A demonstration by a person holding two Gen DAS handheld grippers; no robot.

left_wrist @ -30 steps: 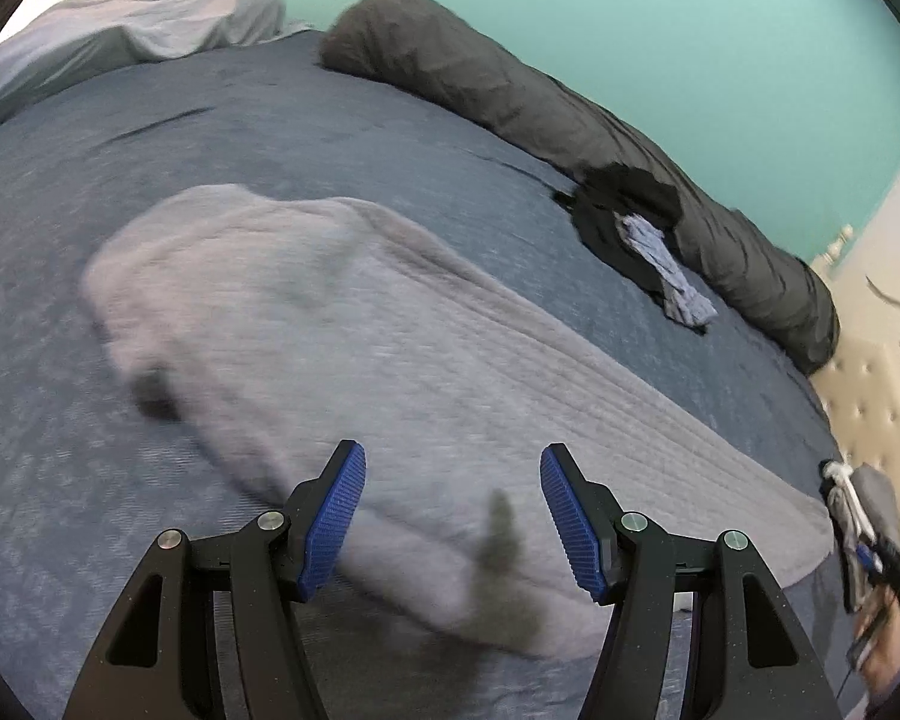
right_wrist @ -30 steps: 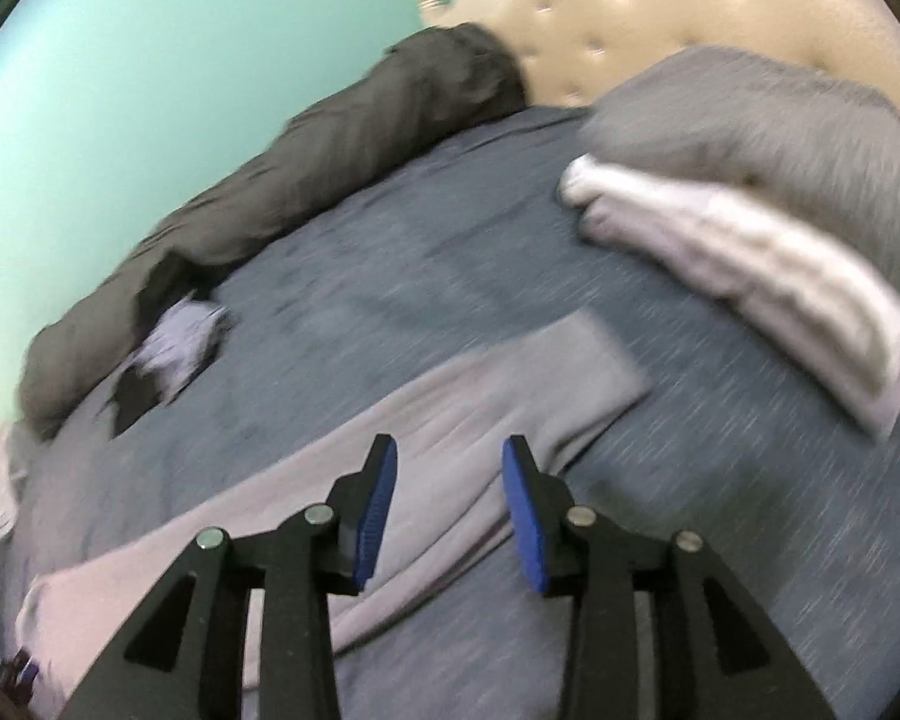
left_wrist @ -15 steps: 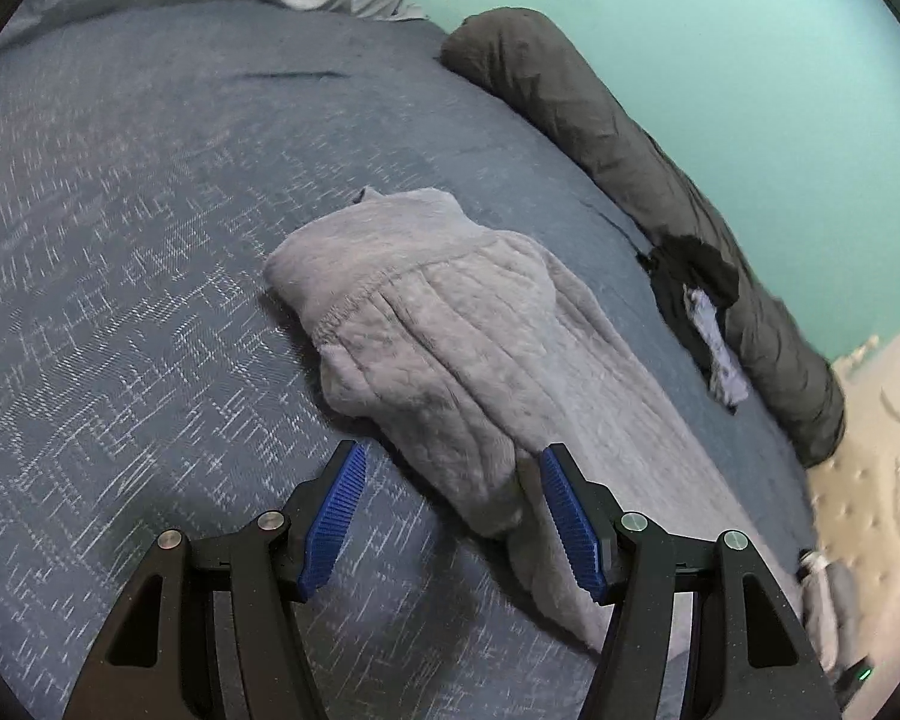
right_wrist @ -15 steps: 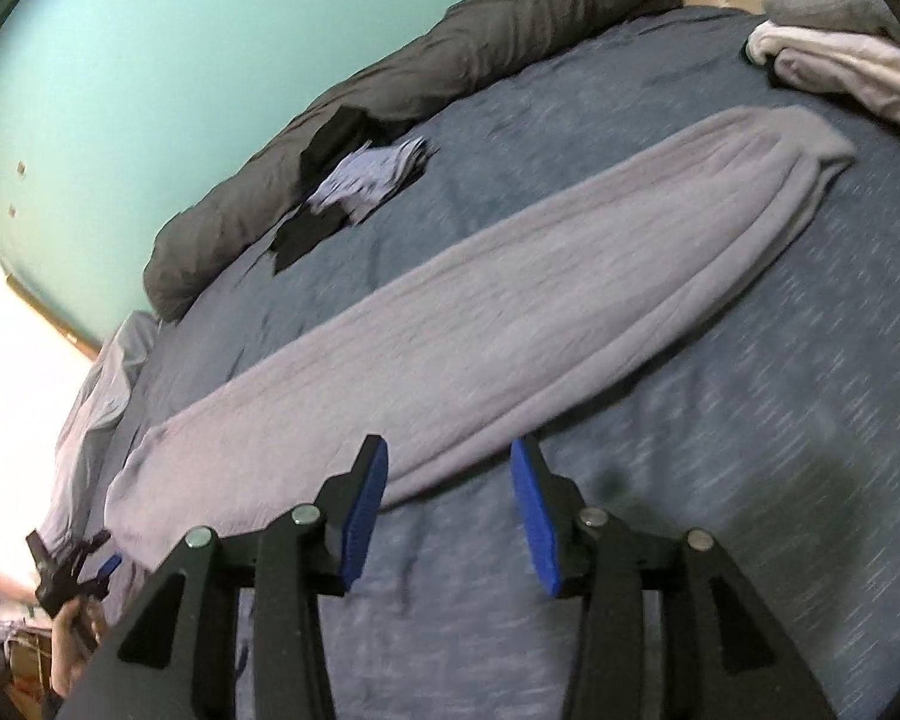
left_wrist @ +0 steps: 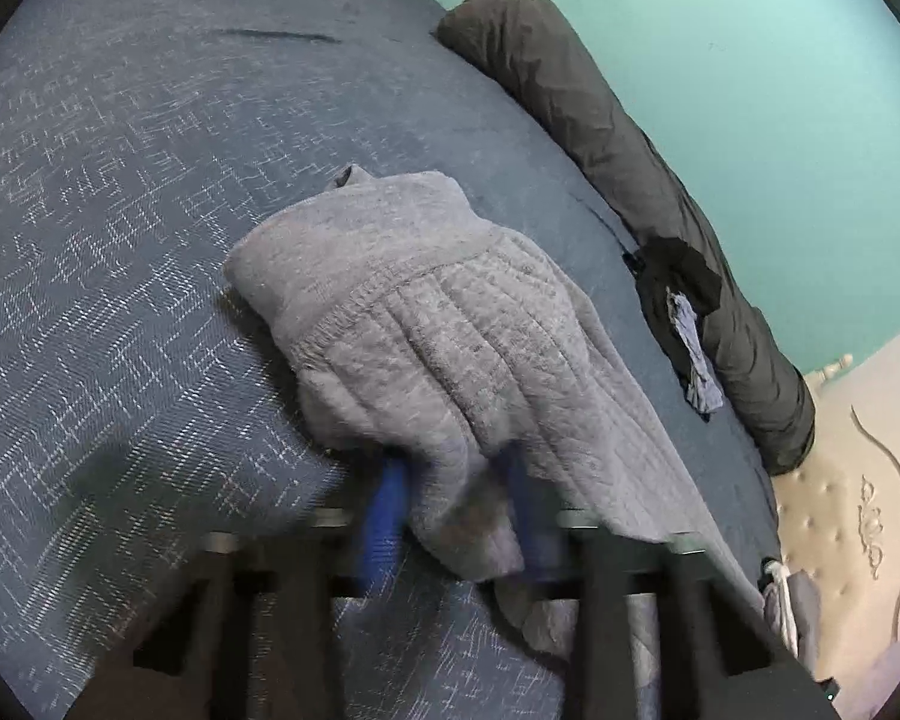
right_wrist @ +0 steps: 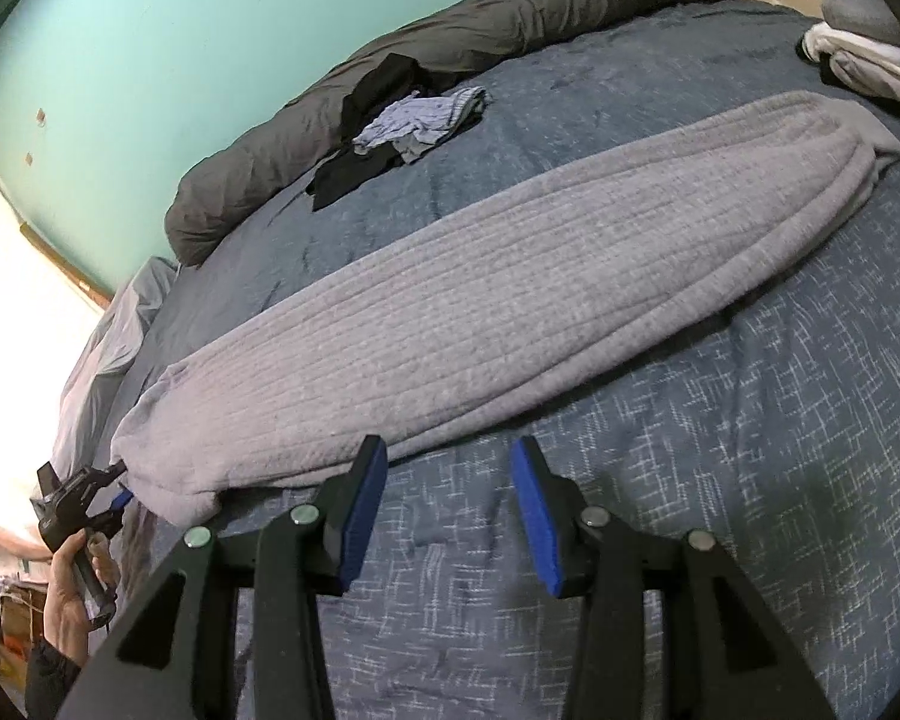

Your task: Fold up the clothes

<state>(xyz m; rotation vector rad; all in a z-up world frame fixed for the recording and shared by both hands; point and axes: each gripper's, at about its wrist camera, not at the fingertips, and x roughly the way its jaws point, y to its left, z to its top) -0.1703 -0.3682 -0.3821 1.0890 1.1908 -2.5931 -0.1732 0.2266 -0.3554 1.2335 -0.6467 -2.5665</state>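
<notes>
Grey ribbed sweatpants [right_wrist: 510, 294] lie stretched out across the blue bedspread [right_wrist: 780, 450], folded lengthwise. In the left wrist view their waistband end [left_wrist: 426, 324] bunches up right in front of me. My left gripper [left_wrist: 450, 498] is blurred, and its blue pads sit on either side of a fold of the waistband corner, closed on the cloth. It also shows far left in the right wrist view [right_wrist: 84, 498]. My right gripper [right_wrist: 447, 516] is open and empty, just in front of the pants' near edge.
A dark grey rolled duvet [right_wrist: 450, 42] lies along the teal wall. Black and pale blue clothes [right_wrist: 414, 120] sit beside it. Folded white and grey laundry [right_wrist: 864, 60] is stacked by the tufted headboard [left_wrist: 858, 510].
My left gripper moved forward onto the waistband corner and closed on it. My right gripper drew slightly nearer the pants' edge and stayed open.
</notes>
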